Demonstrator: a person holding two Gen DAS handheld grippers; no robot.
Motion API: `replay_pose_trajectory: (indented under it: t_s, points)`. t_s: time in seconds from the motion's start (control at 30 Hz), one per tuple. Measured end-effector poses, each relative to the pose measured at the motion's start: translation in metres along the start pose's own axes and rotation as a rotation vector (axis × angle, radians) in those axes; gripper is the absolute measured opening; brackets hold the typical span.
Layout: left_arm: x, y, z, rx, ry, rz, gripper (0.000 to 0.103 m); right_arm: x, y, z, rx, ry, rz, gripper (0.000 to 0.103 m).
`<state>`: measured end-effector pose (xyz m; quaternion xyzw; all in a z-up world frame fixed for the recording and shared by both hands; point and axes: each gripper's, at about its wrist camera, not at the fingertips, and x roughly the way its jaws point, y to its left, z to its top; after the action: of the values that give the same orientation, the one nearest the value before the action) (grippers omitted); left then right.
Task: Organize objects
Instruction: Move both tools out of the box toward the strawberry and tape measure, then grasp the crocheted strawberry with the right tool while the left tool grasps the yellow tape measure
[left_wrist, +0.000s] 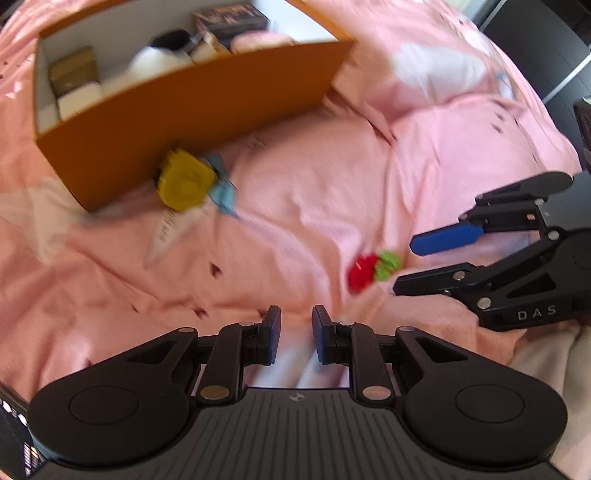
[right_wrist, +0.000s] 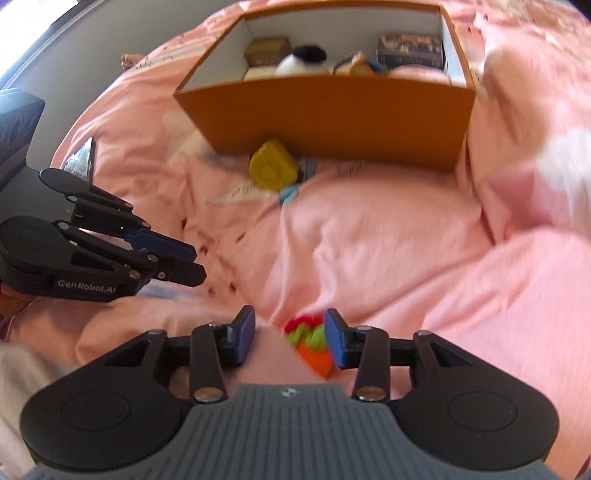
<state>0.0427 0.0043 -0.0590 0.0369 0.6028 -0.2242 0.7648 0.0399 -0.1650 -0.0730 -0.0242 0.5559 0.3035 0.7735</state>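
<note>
A small knitted toy (right_wrist: 310, 343) in red, green and orange lies on the pink bedspread (right_wrist: 369, 240). It sits between the fingers of my right gripper (right_wrist: 290, 338), close to the right pad, while the left pad stands well apart from it; the gripper is open. The left wrist view shows the same toy (left_wrist: 373, 269) just in front of the right gripper (left_wrist: 404, 266). My left gripper (left_wrist: 295, 338) is open over bare bedding with nothing between its fingers. A yellow toy (left_wrist: 184, 184) lies against the front wall of the orange box (left_wrist: 207, 110).
The orange box (right_wrist: 332, 118) holds several items, among them a black-and-white plush (right_wrist: 301, 61) and a dark carton (right_wrist: 410, 48). A white packet (left_wrist: 173, 229) and a pale blue item (left_wrist: 223, 192) lie beside the yellow toy. Dark furniture (left_wrist: 546, 44) borders the bed.
</note>
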Motion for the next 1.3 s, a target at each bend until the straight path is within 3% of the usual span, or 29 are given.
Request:
replay_pose_trajectory:
  t_s: [0.13, 0.27, 0.43, 0.63, 0.83, 1.07, 1.3]
  points:
    - [0.012, -0.014, -0.013, 0.023, 0.099, 0.007, 0.024, 0.002, 0.002, -0.014, 0.040, 0.049, -0.016, 0.056]
    - [0.016, -0.019, -0.022, 0.028, 0.147, -0.004, 0.022, 0.009, 0.002, -0.019, 0.068, 0.097, 0.012, 0.058]
    - [0.015, -0.014, -0.024, -0.028, 0.147, -0.021, 0.022, 0.011, 0.000, -0.017, 0.084, 0.108, 0.020, 0.059]
    - [0.017, -0.017, -0.019, -0.043, 0.149, -0.006, 0.022, 0.015, -0.014, 0.009, 0.173, 0.068, 0.017, 0.061]
    - [0.017, -0.014, -0.020, -0.058, 0.147, -0.009, 0.022, 0.048, -0.016, 0.008, 0.190, 0.180, -0.046, 0.058]
    - [0.018, -0.013, -0.020, -0.066, 0.144, -0.010, 0.022, 0.056, -0.015, 0.005, 0.181, 0.193, -0.072, 0.043]
    - [0.013, -0.009, -0.017, -0.077, 0.118, -0.003, 0.024, 0.049, -0.016, 0.009, 0.177, 0.163, -0.062, 0.042]
